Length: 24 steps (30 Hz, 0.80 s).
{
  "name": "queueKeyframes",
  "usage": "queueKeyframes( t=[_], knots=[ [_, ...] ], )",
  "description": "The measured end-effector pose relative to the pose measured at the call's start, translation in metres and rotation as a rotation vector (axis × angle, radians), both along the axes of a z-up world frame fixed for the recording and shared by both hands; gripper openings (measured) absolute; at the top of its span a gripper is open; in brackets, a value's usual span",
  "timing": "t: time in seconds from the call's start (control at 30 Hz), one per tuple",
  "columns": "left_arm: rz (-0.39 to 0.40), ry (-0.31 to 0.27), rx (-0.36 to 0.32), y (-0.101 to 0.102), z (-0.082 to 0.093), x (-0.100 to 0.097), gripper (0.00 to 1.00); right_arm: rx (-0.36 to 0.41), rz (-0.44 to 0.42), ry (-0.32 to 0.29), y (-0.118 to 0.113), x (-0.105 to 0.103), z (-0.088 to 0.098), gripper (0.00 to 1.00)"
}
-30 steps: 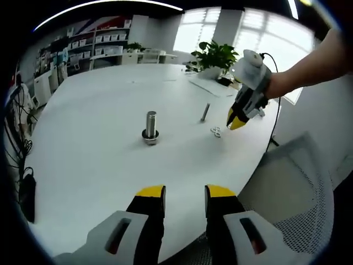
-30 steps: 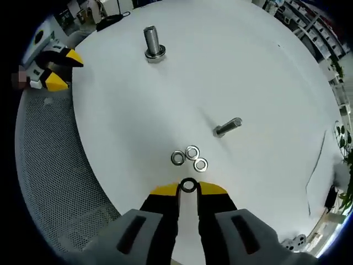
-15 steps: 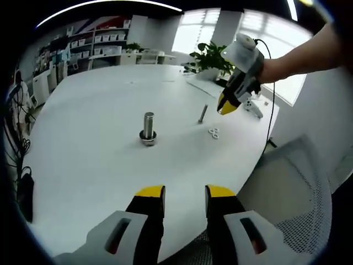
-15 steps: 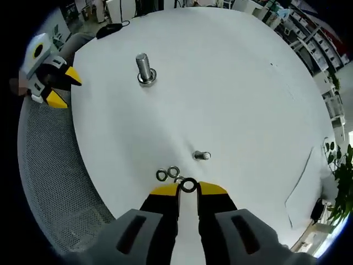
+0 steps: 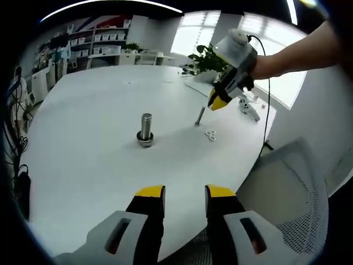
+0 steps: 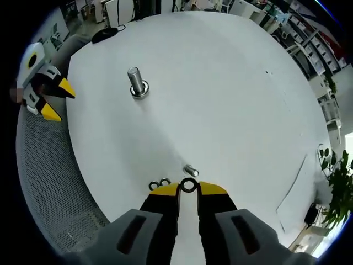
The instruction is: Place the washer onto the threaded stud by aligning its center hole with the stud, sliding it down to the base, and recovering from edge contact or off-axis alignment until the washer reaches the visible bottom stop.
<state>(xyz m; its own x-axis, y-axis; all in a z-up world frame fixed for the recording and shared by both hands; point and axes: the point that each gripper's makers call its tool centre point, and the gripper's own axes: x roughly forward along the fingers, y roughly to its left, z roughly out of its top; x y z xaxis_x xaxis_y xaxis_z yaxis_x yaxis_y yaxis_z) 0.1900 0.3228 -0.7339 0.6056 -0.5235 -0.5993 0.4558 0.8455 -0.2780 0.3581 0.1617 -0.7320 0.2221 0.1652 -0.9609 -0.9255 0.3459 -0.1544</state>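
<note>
Shiny metal washer (image 6: 188, 185) and threaded stud (image 6: 135, 82); smooth matt white table (image 6: 220, 83).

Opposed views, shared stud (image 5: 145, 127) midway

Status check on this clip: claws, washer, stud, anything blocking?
Right claw shut on washer, above the table. Left claw open, idle. Upright stud clear; spare washers and loose bolt off to the side.

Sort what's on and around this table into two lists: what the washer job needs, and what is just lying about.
For the job:
- washer clamped in the right gripper
- upright threaded stud

Lying about:
- spare washers on the table
- loose bolt lying on its side
- left gripper, open, holding nothing
- mesh chair
- potted plant
</note>
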Motion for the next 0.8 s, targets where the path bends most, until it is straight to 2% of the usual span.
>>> queueKeyframes(
  t=[0.17,0.23,0.37,0.63,0.8],
  knots=[
    [0.003,0.006,0.011,0.002,-0.002,0.000,0.27,-0.009,0.024,0.001,0.002,0.004,-0.003,0.14],
    [0.014,0.007,0.001,0.002,-0.001,0.002,0.27,-0.023,0.061,0.000,0.002,0.005,-0.006,0.14],
    [0.001,0.000,0.027,0.002,-0.002,-0.001,0.27,-0.016,0.099,0.000,0.004,0.006,-0.007,0.14],
    [0.006,0.004,0.040,0.004,-0.003,0.000,0.27,0.015,0.103,0.031,0.006,0.010,-0.011,0.14],
    [-0.004,0.006,0.058,0.003,-0.005,0.000,0.27,0.009,0.117,0.048,0.005,0.011,-0.017,0.14]
  ],
)
